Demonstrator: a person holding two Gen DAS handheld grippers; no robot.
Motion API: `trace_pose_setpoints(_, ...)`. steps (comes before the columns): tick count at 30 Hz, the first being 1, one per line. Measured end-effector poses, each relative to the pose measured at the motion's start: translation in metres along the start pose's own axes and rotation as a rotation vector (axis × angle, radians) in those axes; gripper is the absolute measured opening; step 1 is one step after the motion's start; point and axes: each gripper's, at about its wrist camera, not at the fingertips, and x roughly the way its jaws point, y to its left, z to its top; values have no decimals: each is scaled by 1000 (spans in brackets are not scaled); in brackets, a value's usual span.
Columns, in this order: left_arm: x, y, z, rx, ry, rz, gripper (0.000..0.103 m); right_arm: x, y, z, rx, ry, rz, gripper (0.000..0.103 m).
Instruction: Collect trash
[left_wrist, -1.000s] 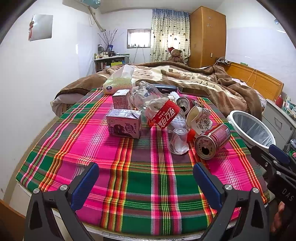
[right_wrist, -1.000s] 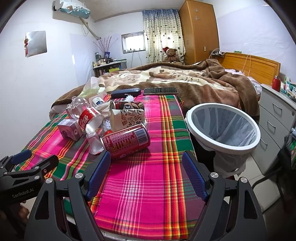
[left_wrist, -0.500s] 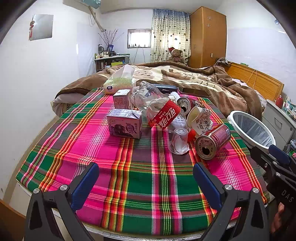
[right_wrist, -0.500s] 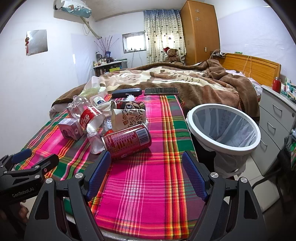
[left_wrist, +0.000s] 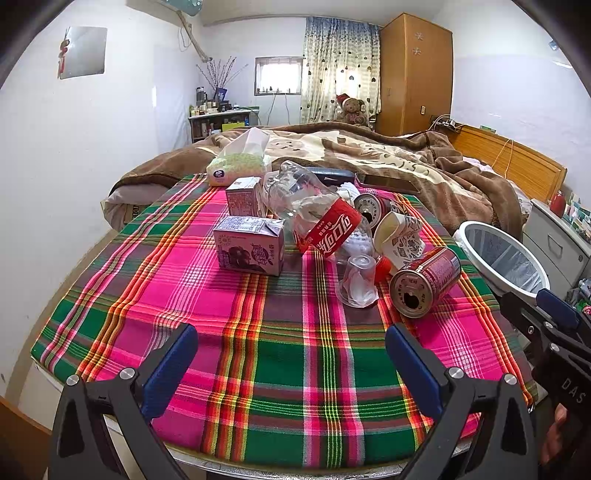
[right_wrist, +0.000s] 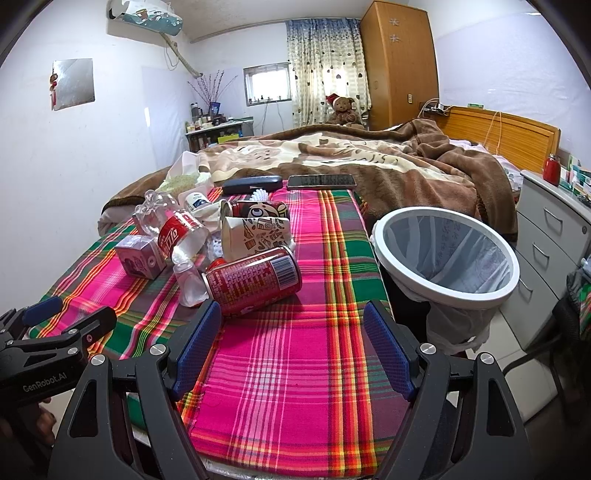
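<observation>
Trash lies on a plaid tablecloth (left_wrist: 280, 354): a red can (left_wrist: 424, 282) (right_wrist: 253, 280) on its side, a clear plastic cup (left_wrist: 358, 280), a crushed cola bottle (left_wrist: 317, 218) (right_wrist: 173, 229), a purple carton (left_wrist: 251, 245) (right_wrist: 140, 254), a second carton (left_wrist: 243, 195), a paper cup (left_wrist: 399, 240) (right_wrist: 255, 234) and another can (left_wrist: 369, 206). A white-rimmed bin (right_wrist: 447, 254) (left_wrist: 498, 258) stands off the table's right side. My left gripper (left_wrist: 291, 354) is open and empty above the table's near edge. My right gripper (right_wrist: 293, 339) is open and empty, its left finger close to the red can.
A tissue pack (left_wrist: 236, 166), a dark case (right_wrist: 253, 184) and a phone (right_wrist: 321, 181) lie at the table's far end. A bed with a brown blanket (right_wrist: 369, 155) is behind. A drawer cabinet (right_wrist: 546, 229) stands right of the bin.
The right wrist view has edged forward toward the red can. The left gripper has barely moved. Nothing was picked up.
</observation>
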Motion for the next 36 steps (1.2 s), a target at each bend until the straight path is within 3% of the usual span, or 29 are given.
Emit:
trace_pose_setpoints(22, 3, 3, -1, -9, 6, 0, 103, 0, -1, 0, -4, 4, -2, 81)
trace_pose_setpoints(30, 16, 18, 4, -35, 23, 7, 103, 13, -6, 3, 13, 25, -6, 81)
trace_pose_setpoints(36, 35, 51, 17, -92, 40, 24, 103, 33, -7, 13, 74, 64, 6, 81)
